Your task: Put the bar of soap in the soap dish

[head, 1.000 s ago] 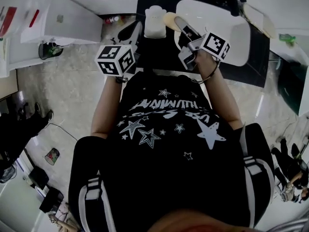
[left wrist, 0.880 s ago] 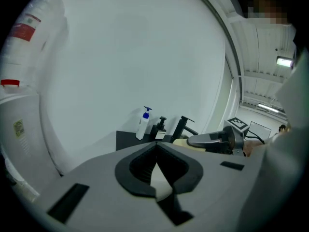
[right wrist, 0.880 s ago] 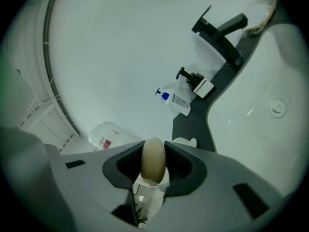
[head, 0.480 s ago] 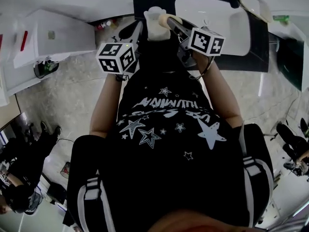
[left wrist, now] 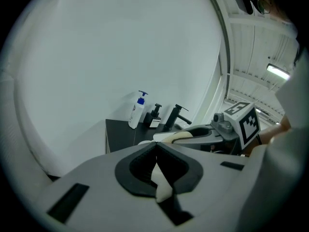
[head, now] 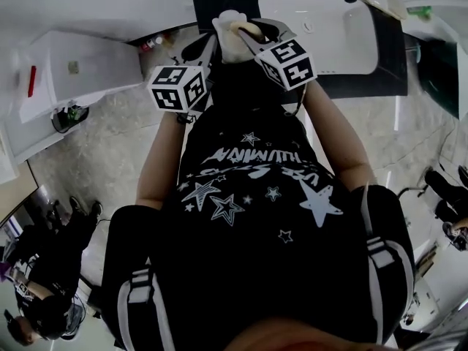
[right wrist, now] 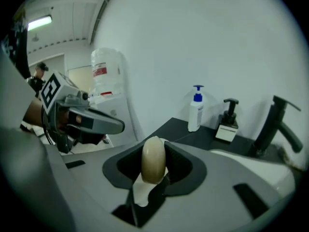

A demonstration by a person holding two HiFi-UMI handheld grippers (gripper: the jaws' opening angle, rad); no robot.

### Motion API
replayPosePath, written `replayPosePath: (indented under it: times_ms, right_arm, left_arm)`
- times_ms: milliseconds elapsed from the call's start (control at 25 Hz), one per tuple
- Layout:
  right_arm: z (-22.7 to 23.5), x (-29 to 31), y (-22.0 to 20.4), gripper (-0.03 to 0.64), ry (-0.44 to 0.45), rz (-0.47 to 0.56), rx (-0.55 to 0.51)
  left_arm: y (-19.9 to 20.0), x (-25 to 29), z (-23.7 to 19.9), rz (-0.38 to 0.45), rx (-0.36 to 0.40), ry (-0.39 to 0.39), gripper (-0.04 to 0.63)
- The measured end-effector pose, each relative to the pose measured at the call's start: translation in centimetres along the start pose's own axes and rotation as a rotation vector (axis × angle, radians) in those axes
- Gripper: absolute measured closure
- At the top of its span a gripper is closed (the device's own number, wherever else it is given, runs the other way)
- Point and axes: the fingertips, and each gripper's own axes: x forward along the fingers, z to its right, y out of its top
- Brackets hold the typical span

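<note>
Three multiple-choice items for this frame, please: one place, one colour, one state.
1. The black dispenser stands: A in the sink; B between white bottle and tap; C on the floor.
2. Bottle's pump top: A blue; B red; C green.
3. Right tool: A open, empty; B out of view; C shut on the bar of soap.
1B, bottle and tap flank it; 2A, blue above the white body; 3C, jaws press the soap's sides.
</note>
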Motion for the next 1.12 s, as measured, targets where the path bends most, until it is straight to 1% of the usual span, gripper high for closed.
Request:
replayPosePath:
  times_ms: [200, 320, 440, 600, 920, 1000, 1120]
  right_arm:
    - [-1.6, 0.9, 0.2, 0.497, -0.029, -0.088, -0.327]
    - [-2.3, 1.2, -0.3, 0.497, -0.036, -0.137, -0.468]
    - [-2.4, 1.7, -0.3, 0.497, -0.045, -0.160, -0.573]
    - [-2.2, 2.1, -0.7, 0.497, -0.051, -0.195, -0.668]
    - [-2.2, 2.6, -1.2, 0.497, -0.037, -0.246, -0.783]
    - [-2.3, 2.8, -1.2, 0.497, -0.031, -0.254, -0.804]
    - [-2.6, 3.0, -1.2, 0.497, -0.012, -0.262, -0.798]
  left_arm:
    - [0.1, 0.4, -0.4, -0.006, 0.001, -0.005, 0.583]
    - [-0.2, 0.5, -0.4, -0.018, -0.003, -0.007, 0.583]
    - [-0.4, 0.6, -0.6, -0.024, -0.007, -0.006, 0.583]
    - [-0.8, 0.6, -0.6, -0.034, -0.011, -0.003, 0.583]
    - [-0.9, 0.7, -0.8, -0.036, -0.017, -0.006, 0.583]
    - [-0.9, 0.8, -0.9, -0.037, -0.018, -0.009, 0.583]
    - [-1.1, 0.8, -0.8, -0.038, -0.020, -0.012, 0.583]
